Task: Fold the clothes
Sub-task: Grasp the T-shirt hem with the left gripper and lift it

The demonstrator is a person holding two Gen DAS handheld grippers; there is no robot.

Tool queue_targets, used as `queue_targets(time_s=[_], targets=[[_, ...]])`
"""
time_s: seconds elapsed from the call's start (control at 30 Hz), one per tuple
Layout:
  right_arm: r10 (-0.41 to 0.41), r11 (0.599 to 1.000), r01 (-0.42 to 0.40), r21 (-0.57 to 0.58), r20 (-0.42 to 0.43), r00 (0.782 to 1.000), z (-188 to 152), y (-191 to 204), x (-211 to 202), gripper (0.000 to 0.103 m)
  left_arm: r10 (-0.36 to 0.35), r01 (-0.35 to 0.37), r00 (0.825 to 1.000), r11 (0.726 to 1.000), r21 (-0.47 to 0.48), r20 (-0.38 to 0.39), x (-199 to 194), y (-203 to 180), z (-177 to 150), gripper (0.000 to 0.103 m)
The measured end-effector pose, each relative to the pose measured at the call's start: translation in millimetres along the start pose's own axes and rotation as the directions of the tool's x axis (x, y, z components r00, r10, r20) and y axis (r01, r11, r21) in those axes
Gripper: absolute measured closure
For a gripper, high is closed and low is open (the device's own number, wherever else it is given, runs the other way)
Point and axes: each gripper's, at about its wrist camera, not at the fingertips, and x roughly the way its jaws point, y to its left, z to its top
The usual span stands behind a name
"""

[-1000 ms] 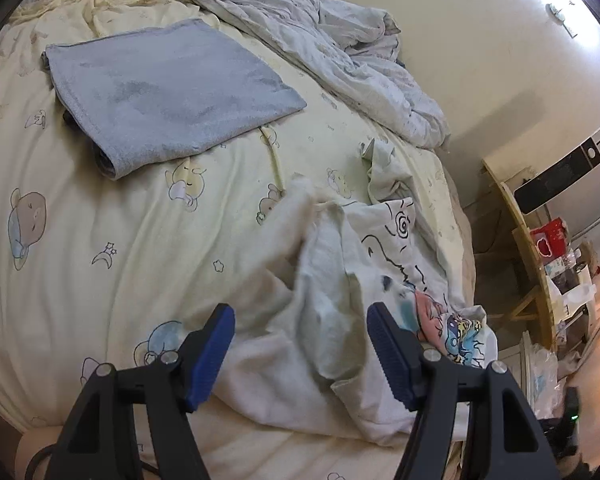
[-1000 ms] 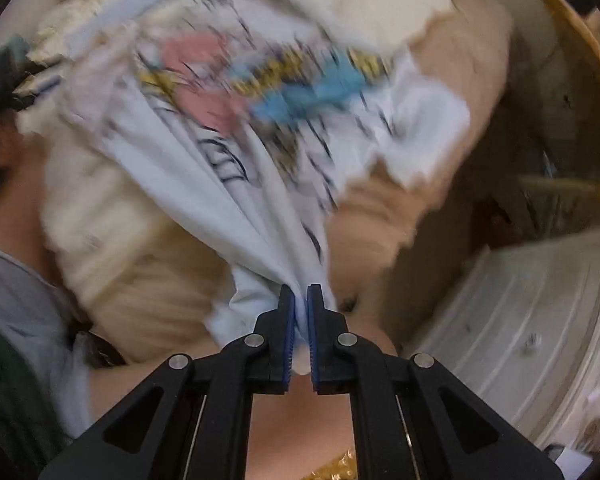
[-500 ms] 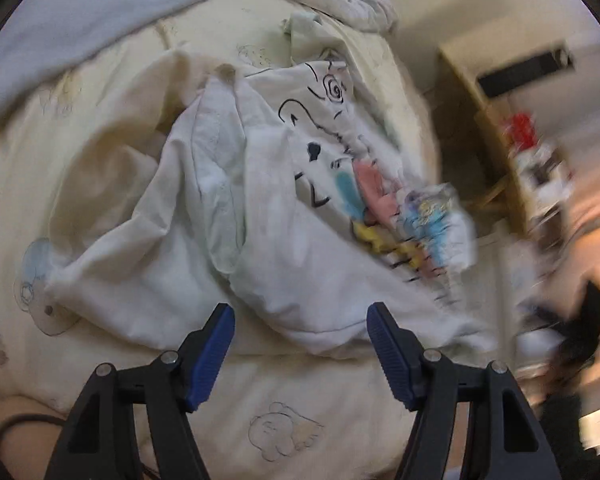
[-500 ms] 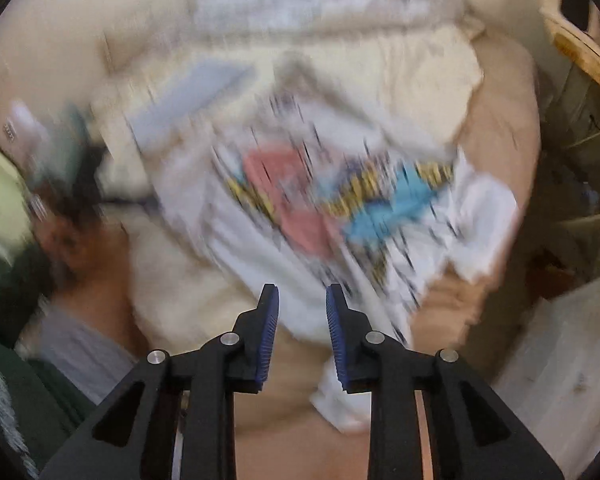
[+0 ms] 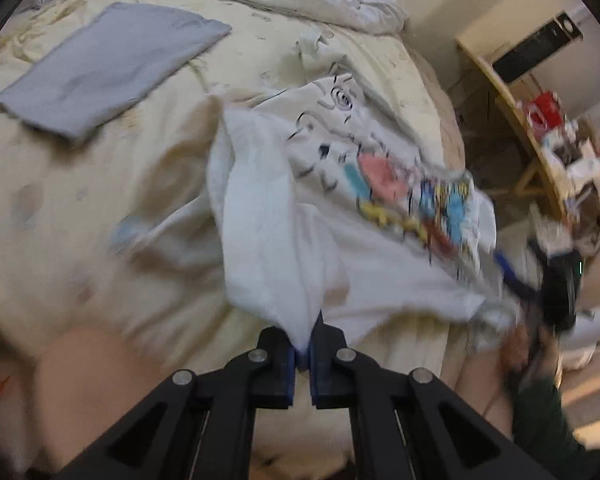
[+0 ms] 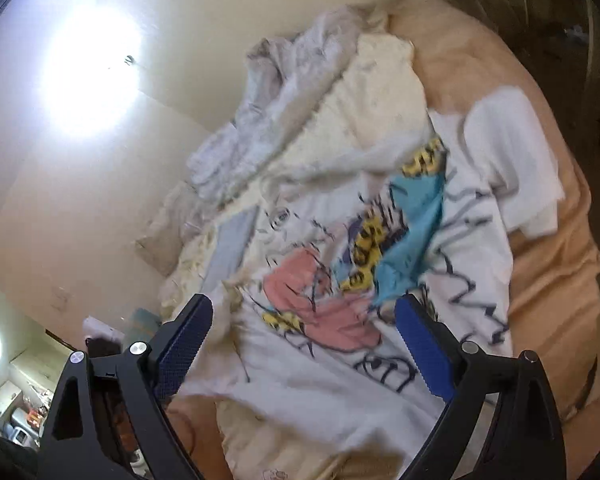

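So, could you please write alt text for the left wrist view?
The left gripper is shut on a fold of a white printed T-shirt that lies crumpled on a cream bed sheet. A folded grey cloth lies beyond, upper left.

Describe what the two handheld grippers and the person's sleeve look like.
Both the left gripper and the right gripper have matte black angular frames with triangular cut-outs, round silver pivot bolts and flat blue ribbed pads on the fingertips. The hand with the right gripper comes out of a dark green sleeve. No cables or markings are visible.
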Motion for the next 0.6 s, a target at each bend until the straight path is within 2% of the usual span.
queue_targets(time_s=[0.07, 0.17, 0.3, 0.37, 0.43, 0.53, 0.6], targets=[[0.030, 0.999, -0.030, 0.011, -0.005, 1.000, 3, -2, 2, 0.008, 0.043, -0.042, 0.997, 0.999, 0.021, -0.066, -13, 6, -23, 0.099], [0.017, 1.000, -0.017, 0.011, -0.030, 0.999, 1, -1, 13, 0.008, 0.073, -0.069, 0.980, 0.997, 0.026, -0.184, -16, 13, -57, 0.099], [0.014, 1.000, -0.015, -0.020, -0.068, 0.998, -5, 4, 27, 0.008, 0.079, -0.048, 0.955, 0.992, 0.114, -0.287, -16, 0, -94, 0.099], [0.003, 0.999, -0.007, -0.045, -0.097, 0.995, -9, 7, 34, 0.008, 0.104, -0.054, 0.945, 0.985, 0.167, -0.309, -17, -8, -98, 0.099], [-0.010, 0.997, 0.002, -0.071, -0.118, 0.993, -13, 11, 39, 0.008, 0.084, -0.026, 0.939, 0.984, 0.174, -0.334, -26, -11, -99, 0.099], [-0.021, 0.995, 0.008, -0.098, -0.135, 0.991, -18, 14, 43, 0.008, 0.072, 0.005, 0.944, 0.972, 0.233, -0.321, -52, -20, -97, 0.099], [-0.021, 0.995, 0.007, -0.098, -0.138, 0.990, -19, 14, 44, 0.008, 0.118, -0.031, 0.947, 0.960, 0.277, -0.300, -67, -20, -90, 0.099]])
